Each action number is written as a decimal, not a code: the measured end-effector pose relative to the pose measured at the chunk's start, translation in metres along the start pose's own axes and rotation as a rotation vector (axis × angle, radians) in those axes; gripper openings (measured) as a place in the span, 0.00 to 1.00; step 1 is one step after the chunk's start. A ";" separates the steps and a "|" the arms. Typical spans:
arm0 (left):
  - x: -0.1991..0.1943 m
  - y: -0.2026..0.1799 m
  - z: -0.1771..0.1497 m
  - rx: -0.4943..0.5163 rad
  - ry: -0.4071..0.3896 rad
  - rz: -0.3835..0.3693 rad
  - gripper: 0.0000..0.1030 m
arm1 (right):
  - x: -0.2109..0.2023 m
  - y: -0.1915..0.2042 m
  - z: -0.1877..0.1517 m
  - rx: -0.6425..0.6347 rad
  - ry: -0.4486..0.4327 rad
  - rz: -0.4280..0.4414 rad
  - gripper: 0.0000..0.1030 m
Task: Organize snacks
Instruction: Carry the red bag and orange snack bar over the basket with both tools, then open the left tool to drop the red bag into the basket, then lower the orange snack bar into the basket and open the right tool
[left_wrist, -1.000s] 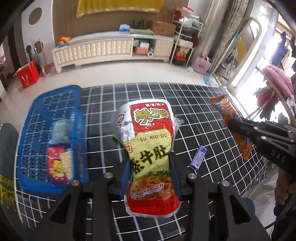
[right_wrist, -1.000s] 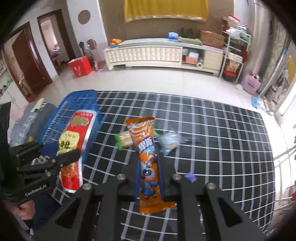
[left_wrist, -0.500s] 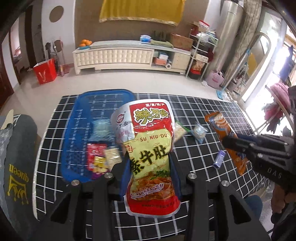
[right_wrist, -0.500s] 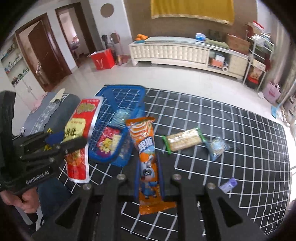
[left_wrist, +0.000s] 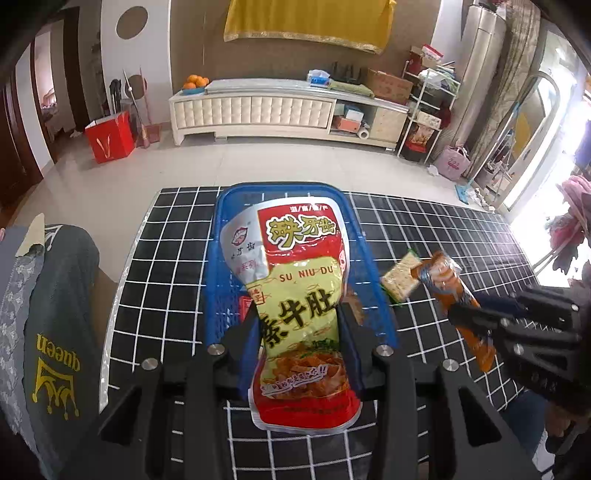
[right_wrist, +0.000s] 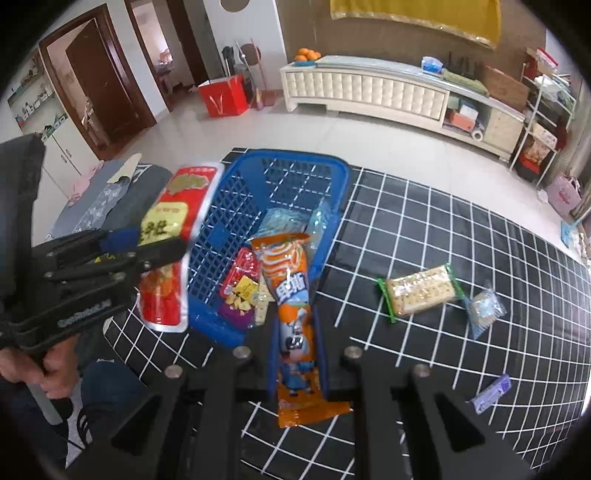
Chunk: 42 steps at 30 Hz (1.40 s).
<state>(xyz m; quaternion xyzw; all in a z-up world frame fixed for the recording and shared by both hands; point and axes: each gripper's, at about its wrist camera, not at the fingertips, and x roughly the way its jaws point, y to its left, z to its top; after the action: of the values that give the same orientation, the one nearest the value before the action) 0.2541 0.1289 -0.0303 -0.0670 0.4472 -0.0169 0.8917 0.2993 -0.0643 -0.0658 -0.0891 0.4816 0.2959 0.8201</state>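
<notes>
The left gripper (left_wrist: 300, 325) clamped a red-and-yellow snack pouch (left_wrist: 299, 280) over the blue basket (right_wrist: 236, 206) at the table's (right_wrist: 461, 236) left end; the right gripper (right_wrist: 297, 347) pinched an orange packet (right_wrist: 291, 295) at the basket's rim.

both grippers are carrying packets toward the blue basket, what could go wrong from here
The left gripper holds the big red pouch and the right gripper the orange packet, close together over the blue basket; they might collide. The wide pouch could land on the rim.

Glossy foil snack pouch (left_wrist: 301, 314), perforated plastic basket (right_wrist: 236, 206), smooth checked tablecloth (right_wrist: 424, 229)
</notes>
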 end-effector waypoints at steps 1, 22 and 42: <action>0.005 0.002 0.002 -0.004 0.007 -0.002 0.36 | 0.001 0.001 0.002 -0.001 0.001 -0.003 0.20; 0.075 0.013 0.001 0.026 0.076 0.083 0.57 | 0.016 0.005 0.005 -0.004 0.040 0.004 0.20; 0.013 0.074 -0.010 -0.086 0.005 0.088 0.57 | 0.051 0.067 0.035 -0.087 0.067 0.020 0.20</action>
<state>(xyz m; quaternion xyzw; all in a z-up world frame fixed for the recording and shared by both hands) 0.2517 0.1996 -0.0571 -0.0856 0.4523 0.0414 0.8868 0.3055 0.0257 -0.0814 -0.1298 0.4966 0.3213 0.7958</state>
